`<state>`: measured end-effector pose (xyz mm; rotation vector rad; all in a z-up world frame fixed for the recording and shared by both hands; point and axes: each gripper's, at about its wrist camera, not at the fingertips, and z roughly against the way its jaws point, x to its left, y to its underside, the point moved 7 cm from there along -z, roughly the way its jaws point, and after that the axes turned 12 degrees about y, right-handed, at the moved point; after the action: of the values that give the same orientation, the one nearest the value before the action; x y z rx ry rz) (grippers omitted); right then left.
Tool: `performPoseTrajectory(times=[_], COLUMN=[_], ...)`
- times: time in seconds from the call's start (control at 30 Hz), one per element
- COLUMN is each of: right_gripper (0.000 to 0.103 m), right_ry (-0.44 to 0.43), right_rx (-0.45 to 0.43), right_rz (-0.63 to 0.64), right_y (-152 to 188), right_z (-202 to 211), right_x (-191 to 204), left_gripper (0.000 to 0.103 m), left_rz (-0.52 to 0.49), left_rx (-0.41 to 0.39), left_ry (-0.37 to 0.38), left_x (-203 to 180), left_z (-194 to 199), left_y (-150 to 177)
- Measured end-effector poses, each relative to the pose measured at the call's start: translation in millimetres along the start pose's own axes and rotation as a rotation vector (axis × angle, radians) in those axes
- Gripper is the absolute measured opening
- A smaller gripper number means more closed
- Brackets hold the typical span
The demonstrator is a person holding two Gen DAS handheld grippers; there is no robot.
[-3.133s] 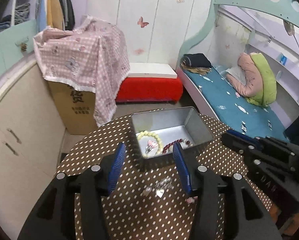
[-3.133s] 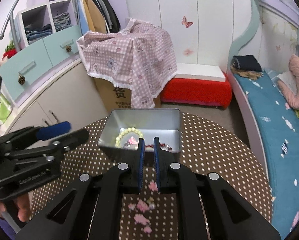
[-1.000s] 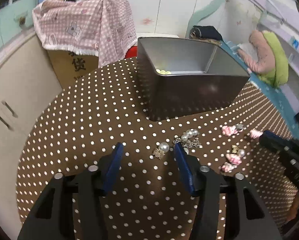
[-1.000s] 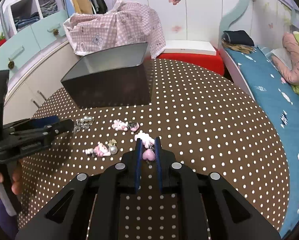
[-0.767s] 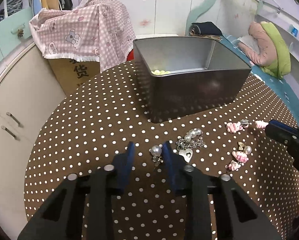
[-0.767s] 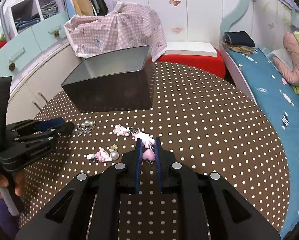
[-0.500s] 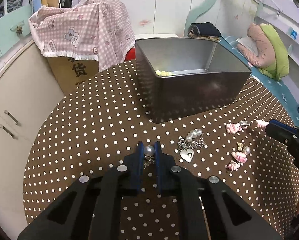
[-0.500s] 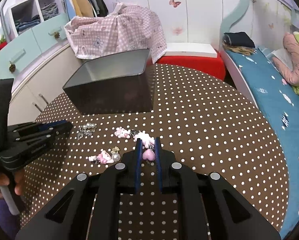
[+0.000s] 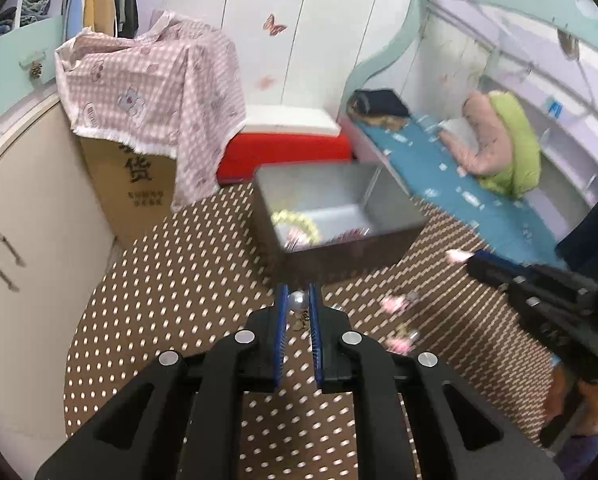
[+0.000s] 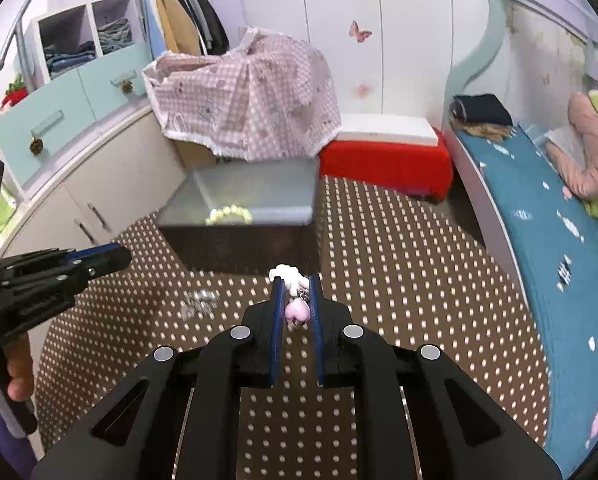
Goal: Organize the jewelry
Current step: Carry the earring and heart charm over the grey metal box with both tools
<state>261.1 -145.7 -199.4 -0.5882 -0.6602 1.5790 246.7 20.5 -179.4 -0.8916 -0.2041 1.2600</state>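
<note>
My left tongs (image 9: 297, 304) are closed on a pearl earring (image 9: 299, 301), held above the polka-dot worktop (image 9: 187, 280) just short of the metal tin (image 9: 395, 216). My right tongs (image 10: 295, 300) grip a pink heart charm (image 10: 297, 310), likewise short of the tin. A yellow bead bracelet (image 9: 299, 220) lies inside the tin. A silver piece (image 10: 198, 303) and pink trinkets (image 9: 399, 302) lie on the worktop.

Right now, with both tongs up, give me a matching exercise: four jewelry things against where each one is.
Things:
1. pearl earring
2. pink heart charm
3. yellow bead bracelet
4. silver pearl cluster

Places:
A. lying on the dotted tablecloth
B. in the metal tin
C. in the left tongs
D. in the right tongs

Pairs: 1-C, 2-D, 3-B, 4-A
</note>
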Motion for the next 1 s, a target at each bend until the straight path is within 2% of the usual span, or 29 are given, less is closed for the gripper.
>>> performPoseTrajectory(times=[0.13,0.2,0.37,0.53,0.7,1.0], right_gripper=[0.013,0.013,0.013,0.013,0.013,0.013], right_ry=[-0.013,-0.022,-0.044,-0.049,-0.040,-0.032], right_rx=[-0.027,-0.029,-0.014,0.021,0.061,0.100], right_rz=[0.008,0.011,0.014,0.021,0.028,0.032], right_y=[-24,-36,-56,-63,-58,-48], right_z=[2,-1,-17,-40,-63,-85], right_x=[8,12,23,31,37,40], left_gripper=[0.009,0.009,0.009,0.009,0.009,0.009], left_rz=[0.005,0.044,0.102,0.129,0.130,0.134], left_rx=[-0.031,-0.010,0.020,0.064,0.098,0.134], left_ry=[0.044,0.090,0.139,0.116,0.062,0.030], left_x=[-8,-9,-7,-1,6,14], left_z=[4,-5,-26,-51,-69,-83], left_y=[-29,-43,-66,-70,-63,-51])
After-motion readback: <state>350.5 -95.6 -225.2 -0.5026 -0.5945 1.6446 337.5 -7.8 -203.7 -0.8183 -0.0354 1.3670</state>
